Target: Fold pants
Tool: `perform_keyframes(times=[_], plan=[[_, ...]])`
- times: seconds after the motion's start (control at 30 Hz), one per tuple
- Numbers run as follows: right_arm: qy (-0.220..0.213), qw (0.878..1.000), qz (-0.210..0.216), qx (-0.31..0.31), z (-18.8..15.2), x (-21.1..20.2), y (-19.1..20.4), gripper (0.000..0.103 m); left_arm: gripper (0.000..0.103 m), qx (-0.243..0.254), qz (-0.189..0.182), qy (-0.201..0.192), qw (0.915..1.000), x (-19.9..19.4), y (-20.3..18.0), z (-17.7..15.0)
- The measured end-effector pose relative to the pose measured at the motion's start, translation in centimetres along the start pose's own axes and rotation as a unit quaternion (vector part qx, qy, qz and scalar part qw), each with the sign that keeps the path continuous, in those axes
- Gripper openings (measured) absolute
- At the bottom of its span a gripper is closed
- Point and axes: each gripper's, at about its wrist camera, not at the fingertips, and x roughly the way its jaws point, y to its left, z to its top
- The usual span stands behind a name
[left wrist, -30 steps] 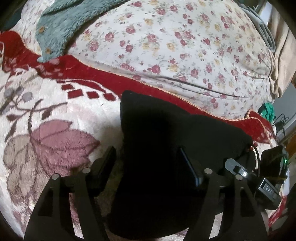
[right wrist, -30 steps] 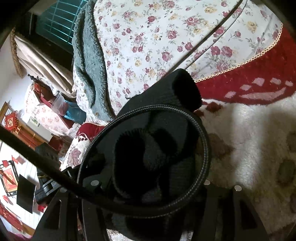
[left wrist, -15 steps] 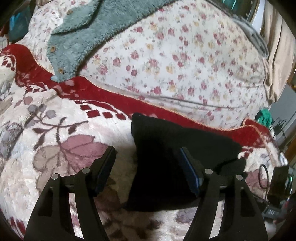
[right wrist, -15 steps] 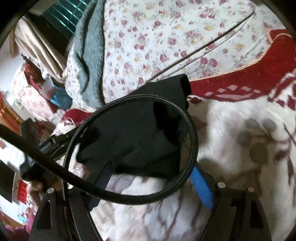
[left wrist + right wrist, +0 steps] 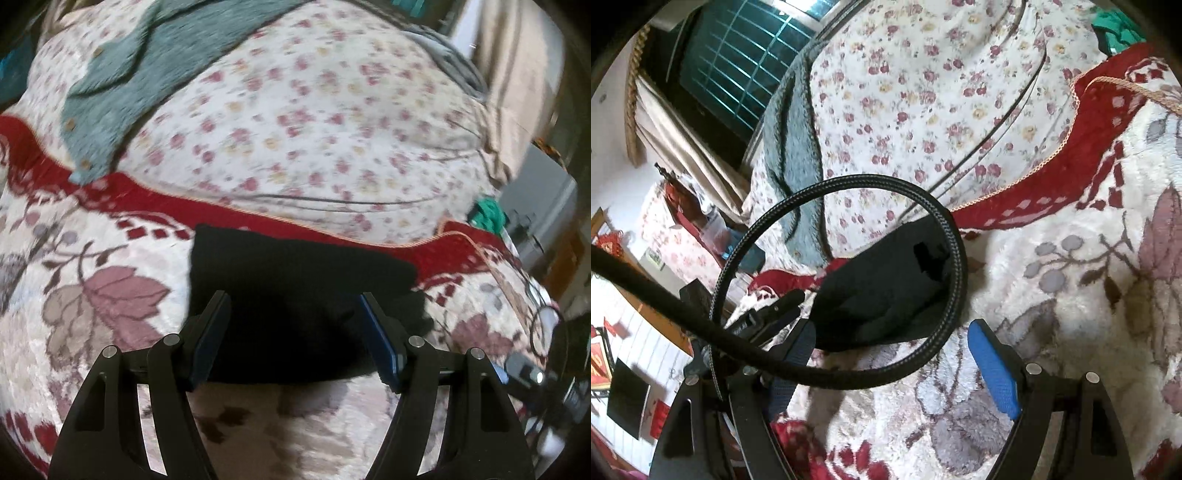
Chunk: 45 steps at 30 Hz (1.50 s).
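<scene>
Lying folded on the blanket (image 5: 110, 332), soft limp pants (image 5: 295, 295) are best pinched at an edge, both hand-held grippers (image 5: 295, 334) (image 5: 908, 363) being spread and empty.

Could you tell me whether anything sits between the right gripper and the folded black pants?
Yes: a loop of braided black cable hangs across the open right gripper, in front of the folded black pants lying on the floral blanket.

Right tongs (image 5: 894, 354) have opened (off the pants (image 5: 886, 288)); both raised.
</scene>
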Motion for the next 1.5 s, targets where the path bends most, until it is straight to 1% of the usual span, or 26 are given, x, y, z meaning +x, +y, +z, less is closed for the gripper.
perform_keyframes(times=[0.1,0.23,0.4,0.43,0.5,0.57,0.77,0.83,0.93,1.0,1.13,1.3,1.4,1.5], plan=[[0.000,1.000,-0.002,-0.001,-0.2,0.0,0.2,0.084,0.071,0.005,-0.012,0.008,0.9999,-0.1,-0.4,-0.4],[0.010,1.000,-0.009,-0.006,-0.5,0.8,0.4,0.088,0.071,-0.010,-0.031,0.026,0.9991,-0.1,-0.2,-0.7],[0.028,1.000,-0.006,-0.009,-0.8,2.5,0.9,0.088,0.071,-0.023,-0.052,0.019,0.9982,-1.6,0.2,-1.4],[0.031,0.999,-0.006,-0.010,-0.8,2.8,0.9,0.088,0.071,-0.029,-0.056,0.020,0.9978,-1.7,0.5,-1.6],[0.036,0.999,-0.004,-0.013,-0.9,3.3,1.1,0.088,0.077,-0.046,-0.066,0.031,0.9963,-1.7,1.0,-2.1],[0.040,0.999,-0.002,-0.014,-1.0,3.7,1.3,0.088,0.078,-0.051,-0.070,0.038,0.9955,-1.5,1.2,-2.2],[0.041,0.999,0.005,-0.026,-0.7,4.5,2.2,0.088,0.078,-0.036,-0.051,0.023,0.9978,-1.7,1.0,-2.1],[0.039,0.999,0.005,-0.033,-0.6,4.7,2.6,0.088,0.078,-0.029,-0.036,0.022,0.9987,-1.4,1.1,-2.3],[0.036,0.998,-0.004,-0.050,-0.4,5.0,3.1,0.088,0.078,-0.004,0.004,0.018,0.9998,-1.0,0.8,-2.6],[0.037,0.997,-0.011,-0.059,-0.4,5.4,3.4,0.088,0.078,0.007,0.020,0.019,0.9996,-0.6,0.8,-2.7],[0.042,0.996,-0.032,-0.077,-0.5,6.3,3.8,0.088,0.078,0.016,0.046,0.028,0.9984,0.3,1.2,-3.0],[0.042,0.994,-0.053,-0.089,-0.4,6.6,4.1,0.088,0.078,0.009,0.078,0.027,0.9965,0.8,2.1,-2.9],[0.039,0.993,-0.067,-0.093,-0.2,6.6,4.0,0.088,0.078,0.008,0.093,0.023,0.9954,0.8,2.4,-2.7],[0.039,0.993,-0.069,-0.091,0.1,6.6,3.8,0.088,0.078,0.022,0.108,0.010,0.9939,0.5,2.3,-2.6]])
